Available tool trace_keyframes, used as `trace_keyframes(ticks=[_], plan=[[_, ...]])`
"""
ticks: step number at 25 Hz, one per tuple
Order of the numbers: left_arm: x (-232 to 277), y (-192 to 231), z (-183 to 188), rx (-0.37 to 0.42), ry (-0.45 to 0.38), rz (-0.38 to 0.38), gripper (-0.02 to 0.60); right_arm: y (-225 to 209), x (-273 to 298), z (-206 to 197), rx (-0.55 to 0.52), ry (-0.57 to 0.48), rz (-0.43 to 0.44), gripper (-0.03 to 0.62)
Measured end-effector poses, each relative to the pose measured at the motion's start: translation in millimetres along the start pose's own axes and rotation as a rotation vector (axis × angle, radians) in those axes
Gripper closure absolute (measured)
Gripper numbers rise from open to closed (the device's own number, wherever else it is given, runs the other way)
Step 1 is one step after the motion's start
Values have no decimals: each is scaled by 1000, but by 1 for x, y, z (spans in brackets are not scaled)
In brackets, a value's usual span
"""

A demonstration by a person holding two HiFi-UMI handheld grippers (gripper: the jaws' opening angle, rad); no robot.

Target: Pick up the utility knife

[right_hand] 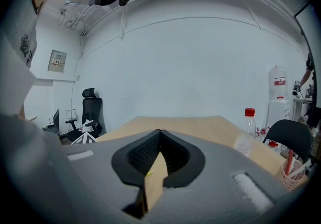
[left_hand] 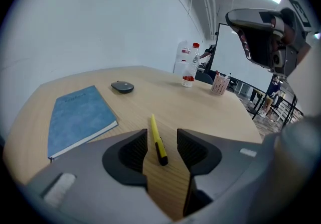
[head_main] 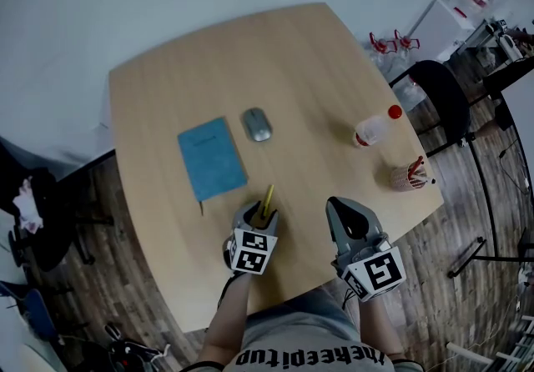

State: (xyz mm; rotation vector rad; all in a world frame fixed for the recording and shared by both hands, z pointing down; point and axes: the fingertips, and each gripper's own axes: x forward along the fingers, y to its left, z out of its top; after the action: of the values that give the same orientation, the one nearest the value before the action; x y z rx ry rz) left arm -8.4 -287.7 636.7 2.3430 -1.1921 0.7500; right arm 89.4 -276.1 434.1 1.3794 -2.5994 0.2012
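The utility knife [head_main: 269, 198] is slim and yellow with a black end, and lies on the wooden table [head_main: 158, 220] near its front edge. My left gripper [head_main: 261, 212] is low over it and open. In the left gripper view the knife [left_hand: 154, 130] lies on the wood between the two pads of the left gripper [left_hand: 162, 138], and neither pad touches it. My right gripper [head_main: 340, 205] hovers to the knife's right, apart from it. In its own view the right gripper [right_hand: 159, 132] is shut, its tips meeting with nothing between them.
A blue notebook [head_main: 212, 158] lies left of the knife, with a grey mouse [head_main: 257, 124] behind it. A lying plastic bottle [head_main: 375, 127] and a mesh pen cup [head_main: 409, 174] sit at the right edge. A black chair [head_main: 442, 95] stands beyond the table.
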Motion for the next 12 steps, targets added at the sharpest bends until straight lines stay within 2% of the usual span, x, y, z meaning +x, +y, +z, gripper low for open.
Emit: trace_keyframes(ticks=[6, 12], plan=[[9, 3, -7, -5, 32, 14, 399, -6, -1, -3, 4, 8, -7, 592], [9, 10, -10, 27, 57, 59, 484, -9, 0, -5, 6, 11, -8, 592]])
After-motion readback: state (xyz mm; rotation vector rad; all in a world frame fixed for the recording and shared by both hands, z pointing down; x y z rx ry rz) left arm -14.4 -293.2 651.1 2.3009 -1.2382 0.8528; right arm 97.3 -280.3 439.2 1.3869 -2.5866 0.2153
